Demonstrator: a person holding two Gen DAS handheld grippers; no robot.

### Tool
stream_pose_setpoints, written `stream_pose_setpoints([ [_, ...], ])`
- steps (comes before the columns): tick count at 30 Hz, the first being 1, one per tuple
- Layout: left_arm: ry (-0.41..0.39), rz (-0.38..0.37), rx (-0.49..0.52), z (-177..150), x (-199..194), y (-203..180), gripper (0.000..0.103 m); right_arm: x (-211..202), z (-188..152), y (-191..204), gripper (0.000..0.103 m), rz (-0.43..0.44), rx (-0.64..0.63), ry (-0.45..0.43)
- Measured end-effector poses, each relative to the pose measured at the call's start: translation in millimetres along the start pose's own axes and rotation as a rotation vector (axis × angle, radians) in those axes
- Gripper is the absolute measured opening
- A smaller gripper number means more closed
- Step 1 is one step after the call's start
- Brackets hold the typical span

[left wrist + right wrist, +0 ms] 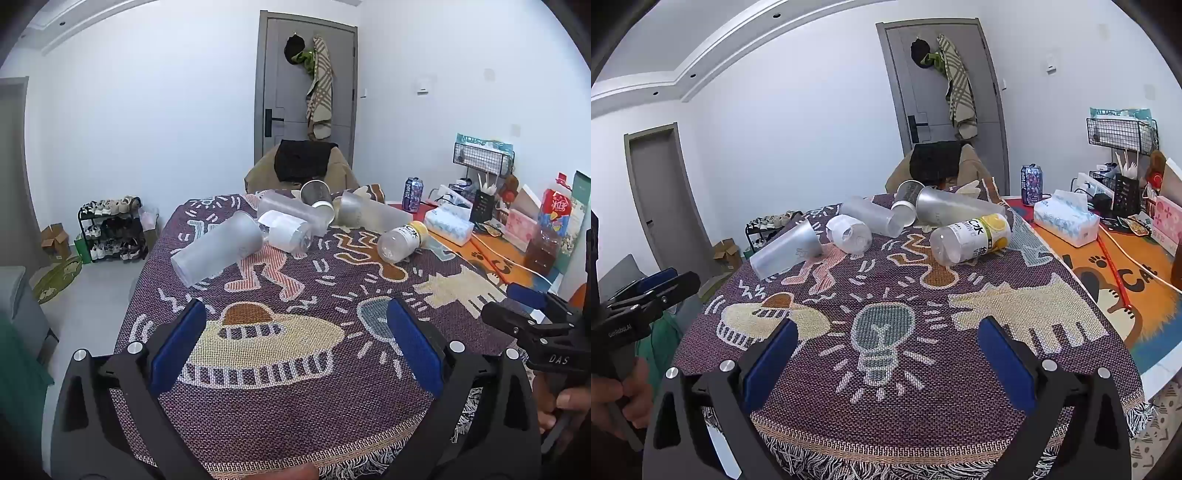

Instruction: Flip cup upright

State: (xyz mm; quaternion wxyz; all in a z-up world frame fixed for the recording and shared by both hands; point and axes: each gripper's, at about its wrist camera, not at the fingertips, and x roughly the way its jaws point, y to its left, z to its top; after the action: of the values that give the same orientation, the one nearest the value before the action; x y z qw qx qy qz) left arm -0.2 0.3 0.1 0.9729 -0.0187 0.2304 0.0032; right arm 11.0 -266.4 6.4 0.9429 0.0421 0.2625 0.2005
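Reaching with both grippers, left (295, 343) and right (886, 354), spread empty: my target frosted cup (218, 253), left of the labelled bottle (402, 240), may roll.

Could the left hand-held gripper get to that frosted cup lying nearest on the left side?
Probably yes. The left hand-held gripper is open and empty, and only bare patterned cloth lies between it and the frosted cup. The cup lies on its side at the edge of the pile, its near side unobstructed.
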Motion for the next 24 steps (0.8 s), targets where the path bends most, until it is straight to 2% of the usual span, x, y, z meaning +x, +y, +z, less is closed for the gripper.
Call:
stream_pose_setpoints([
  [10, -0.002, -0.001, 0.006, -7.3, 0.1, -5.6, 0.097, 1.0, 0.3, -0.1, 0.096, 0.0, 0.002, -0.002],
  [24, 0.004, -0.009, 0.02, 0.2, -0.1, -5.6, 0.097, -2.7, 1.6, -0.6, 0.096, -0.004, 0.0, -0.01],
])
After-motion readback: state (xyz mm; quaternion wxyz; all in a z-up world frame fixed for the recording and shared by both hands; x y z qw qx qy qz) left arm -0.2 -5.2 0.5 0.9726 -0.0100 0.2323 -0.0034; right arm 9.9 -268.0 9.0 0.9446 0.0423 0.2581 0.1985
